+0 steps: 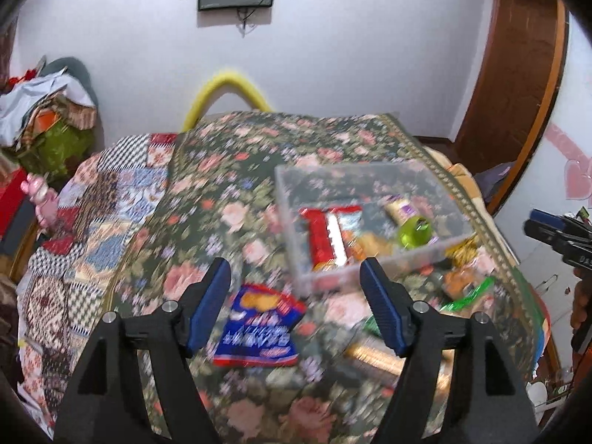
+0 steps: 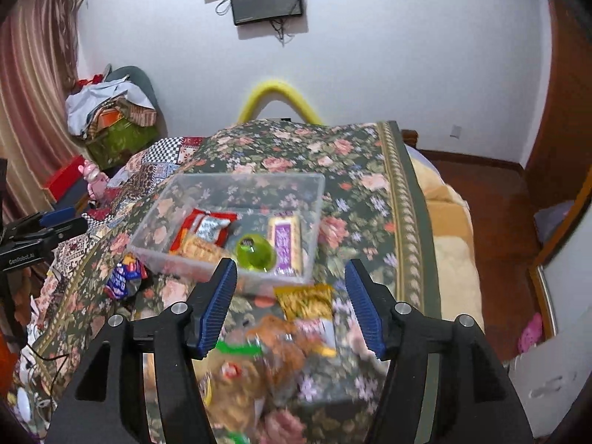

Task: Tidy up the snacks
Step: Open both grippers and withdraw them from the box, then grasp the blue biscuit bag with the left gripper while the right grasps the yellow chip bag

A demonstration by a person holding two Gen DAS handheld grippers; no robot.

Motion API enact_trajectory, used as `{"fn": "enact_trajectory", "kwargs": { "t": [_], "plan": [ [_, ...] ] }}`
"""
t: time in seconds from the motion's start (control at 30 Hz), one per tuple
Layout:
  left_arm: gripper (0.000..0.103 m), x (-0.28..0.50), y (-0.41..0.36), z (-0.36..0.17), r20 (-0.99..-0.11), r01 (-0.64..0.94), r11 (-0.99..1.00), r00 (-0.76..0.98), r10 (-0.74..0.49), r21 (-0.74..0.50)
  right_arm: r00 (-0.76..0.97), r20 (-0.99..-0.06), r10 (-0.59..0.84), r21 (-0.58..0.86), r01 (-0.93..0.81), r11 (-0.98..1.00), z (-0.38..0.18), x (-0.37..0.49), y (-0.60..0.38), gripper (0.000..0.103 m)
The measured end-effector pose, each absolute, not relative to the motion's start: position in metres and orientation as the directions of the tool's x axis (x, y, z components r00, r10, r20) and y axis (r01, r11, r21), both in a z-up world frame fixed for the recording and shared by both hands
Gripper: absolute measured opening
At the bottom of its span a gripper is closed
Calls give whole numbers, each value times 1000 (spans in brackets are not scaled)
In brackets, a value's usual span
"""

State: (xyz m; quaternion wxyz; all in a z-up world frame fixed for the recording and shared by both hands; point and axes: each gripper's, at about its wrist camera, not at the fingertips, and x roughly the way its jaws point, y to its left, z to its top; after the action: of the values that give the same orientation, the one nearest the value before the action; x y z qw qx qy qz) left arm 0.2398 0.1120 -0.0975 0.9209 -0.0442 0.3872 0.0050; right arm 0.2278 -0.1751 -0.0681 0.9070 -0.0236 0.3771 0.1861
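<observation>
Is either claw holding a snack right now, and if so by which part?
Nothing is held. The left claw and the right claw both stand open above the bedspread, with no packet between their pads.

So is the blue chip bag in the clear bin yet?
No, the blue chip bag lies on the floral cover outside the clear bin.
</observation>
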Motion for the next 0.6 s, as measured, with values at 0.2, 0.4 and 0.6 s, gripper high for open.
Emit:
{"fn": "enact_trajectory", "kwargs": {
  "t": [0.2,0.4,0.6],
  "plan": [
    [73,228,132,-131,-772,-102,990,635,-9,-95,599,-731,327,156,-319,935,-99,215,-185,58],
    [73,232,142,-168,-816,-136,984,578,-15,-115,559,-768,313,183,-278,943,-128,214,-194,58],
    [73,248,150,-203,-854,-176,974,520,-31,-142,544,-783,302,187,-257,948,-140,235,-197,58]
  ]
}}
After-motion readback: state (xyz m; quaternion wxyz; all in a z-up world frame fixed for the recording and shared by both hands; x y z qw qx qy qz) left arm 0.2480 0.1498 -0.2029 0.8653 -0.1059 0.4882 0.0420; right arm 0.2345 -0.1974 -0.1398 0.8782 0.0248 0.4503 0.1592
